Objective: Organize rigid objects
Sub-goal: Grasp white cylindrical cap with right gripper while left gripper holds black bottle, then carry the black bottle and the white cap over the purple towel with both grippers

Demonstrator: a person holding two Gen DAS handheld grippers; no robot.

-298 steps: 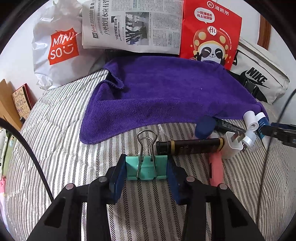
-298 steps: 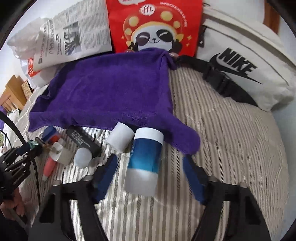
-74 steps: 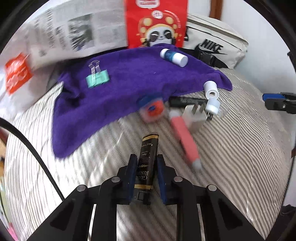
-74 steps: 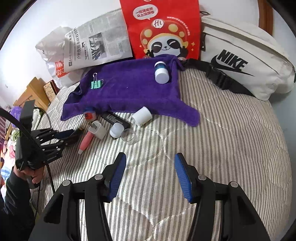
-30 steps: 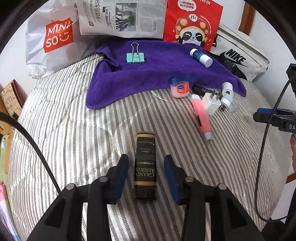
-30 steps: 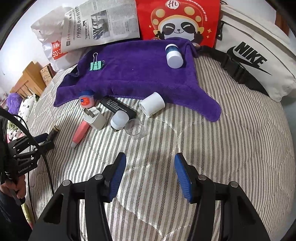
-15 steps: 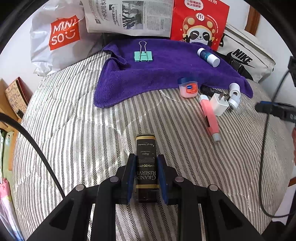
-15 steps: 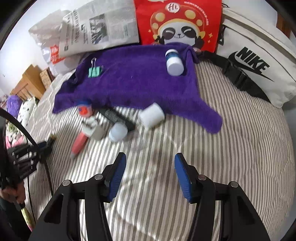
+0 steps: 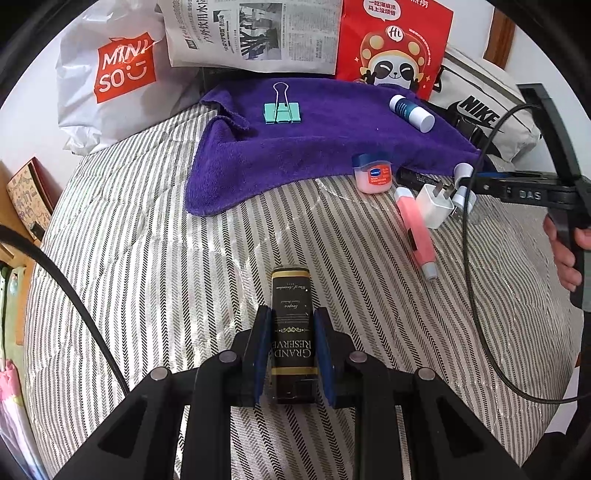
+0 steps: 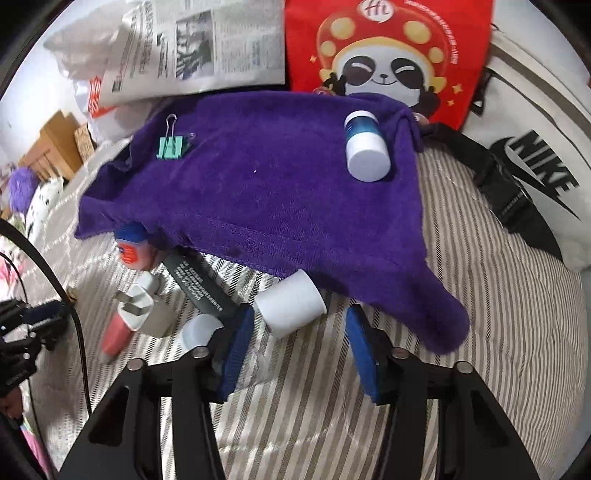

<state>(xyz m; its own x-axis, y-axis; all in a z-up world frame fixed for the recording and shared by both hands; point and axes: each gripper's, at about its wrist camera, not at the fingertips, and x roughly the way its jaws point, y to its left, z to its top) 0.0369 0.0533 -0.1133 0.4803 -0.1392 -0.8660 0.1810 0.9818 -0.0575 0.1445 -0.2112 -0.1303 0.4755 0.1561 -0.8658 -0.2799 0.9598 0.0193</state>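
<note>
Striped bedding [image 9: 155, 258] filled both of my views, a bed rather than any hard surface, with bags and paper propped along its far edge at 12 o'clock: a white Miniso bag [image 9: 110, 85], a folded newspaper [image 9: 255, 33], a red panda bag [image 9: 395, 44] and a white Nike bag [image 10: 535, 155]. I saw a purple towel [image 9: 325, 140] spread over the bedding in front of them. On the towel lay a teal binder clip [image 9: 282, 110] toward 11 o'clock and a blue bottle with a white cap [image 10: 364, 147] toward 1 o'clock.

Just off the towel's near hem I counted a loose cluster: a pink tube [image 9: 415, 229], a white charger plug [image 9: 434, 206] touching it, a dark flat tube [image 10: 199, 284], a small pink jar with a blue lid [image 9: 371, 173] and a white cylinder [image 10: 291, 302].

My left gripper [image 9: 293, 354] had its jaws pinching a dark box lettered GRAND RESERVE [image 9: 291, 325], which lay on the stripes at 6 o'clock of the left view, well apart from the towel. My right gripper [image 10: 299, 347] pointed down at the white cylinder; its jaws were closing, still spread to either side of the cylinder, and I could not see the pads pressing it. At 3 o'clock of the left view, a hand [image 9: 561, 254] held that gripper's handle.
</note>
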